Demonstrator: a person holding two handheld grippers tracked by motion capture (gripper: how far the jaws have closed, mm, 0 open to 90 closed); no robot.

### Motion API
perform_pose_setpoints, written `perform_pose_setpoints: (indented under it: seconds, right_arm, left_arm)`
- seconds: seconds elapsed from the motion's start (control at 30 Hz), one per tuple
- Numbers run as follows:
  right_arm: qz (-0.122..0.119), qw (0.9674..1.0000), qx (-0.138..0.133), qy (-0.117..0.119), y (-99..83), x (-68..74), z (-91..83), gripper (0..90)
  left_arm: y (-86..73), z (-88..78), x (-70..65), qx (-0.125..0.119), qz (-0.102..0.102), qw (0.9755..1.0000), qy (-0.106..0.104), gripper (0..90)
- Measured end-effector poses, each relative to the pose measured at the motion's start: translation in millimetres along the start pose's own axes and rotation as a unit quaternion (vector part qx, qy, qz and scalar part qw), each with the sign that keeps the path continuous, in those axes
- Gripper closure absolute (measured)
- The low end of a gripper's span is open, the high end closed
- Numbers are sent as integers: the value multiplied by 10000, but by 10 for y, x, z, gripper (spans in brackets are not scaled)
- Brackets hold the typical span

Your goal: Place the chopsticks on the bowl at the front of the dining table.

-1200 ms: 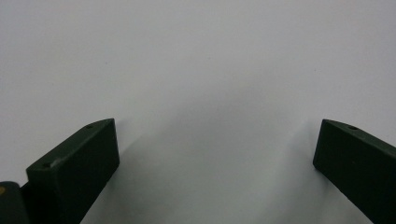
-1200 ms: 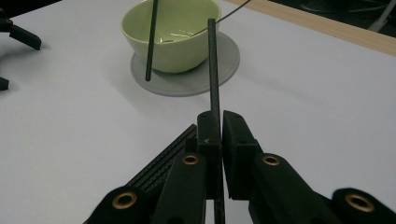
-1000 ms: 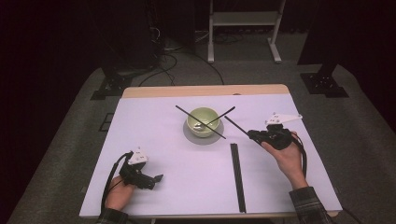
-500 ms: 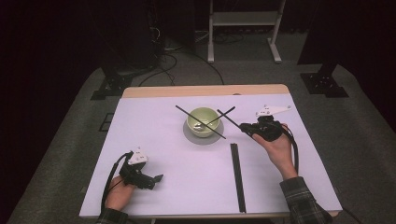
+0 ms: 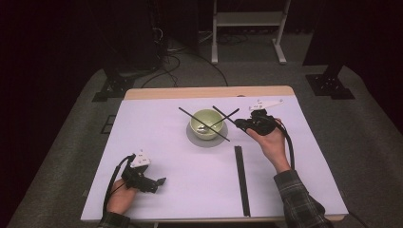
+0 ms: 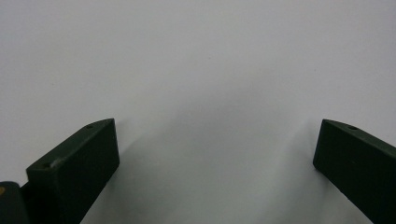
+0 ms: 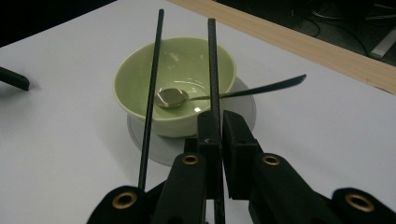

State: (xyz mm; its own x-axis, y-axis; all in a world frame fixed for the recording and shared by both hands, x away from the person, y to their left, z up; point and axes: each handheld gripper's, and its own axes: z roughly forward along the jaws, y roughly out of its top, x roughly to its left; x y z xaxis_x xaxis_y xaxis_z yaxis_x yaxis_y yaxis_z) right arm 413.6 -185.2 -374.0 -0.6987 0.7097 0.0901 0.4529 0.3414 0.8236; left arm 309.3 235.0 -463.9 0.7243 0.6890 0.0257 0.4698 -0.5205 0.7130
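Observation:
A pale green bowl (image 5: 207,123) (image 7: 175,81) stands on a grey saucer (image 5: 209,141) at the table's middle. A metal spoon (image 7: 173,97) lies in it, its handle (image 5: 231,113) pointing out to the right. One black chopstick (image 5: 190,115) (image 7: 152,88) lies across the rim. My right gripper (image 5: 241,125) (image 7: 222,122) hovers just right of the bowl, shut on a second black chopstick (image 5: 219,111) (image 7: 212,60), which reaches over the bowl and crosses the spoon handle. My left gripper (image 5: 157,181) (image 6: 217,149) rests on the table near the front left, open, with only white tabletop between its jaws.
A long black strip (image 5: 241,180) lies on the white table cover (image 5: 157,142), running from below the bowl toward the front edge. The bare wooden table edge (image 5: 190,92) (image 7: 299,44) runs along the back. Cables and stand legs (image 5: 247,52) sit on the floor beyond.
My right gripper has carried its chopstick left and away from the person, so the stick now reaches over the bowl. The left gripper has stayed put.

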Motion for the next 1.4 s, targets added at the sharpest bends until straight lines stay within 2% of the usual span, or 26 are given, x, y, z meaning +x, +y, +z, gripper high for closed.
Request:
perform_pose_setpoints:
  seconds: [0.5,0.83,1.13,1.4]
  right_arm:
    - [-30,10000,25,6,236,10,248,857]
    - [-31,9999,109,59,385,53,520,857]
    - [-25,9998,183,92,476,113,736,857]
    - [-18,9996,261,109,487,143,884,858]
  left_arm:
    - [0,0,0,-1,1,10000,1,0]
    - [-1,2,-1,-14,-5,10000,-3,0]
    - [-1,0,-1,-2,-4,10000,-4,0]
    - [-1,2,-3,-19,-15,10000,1,0]
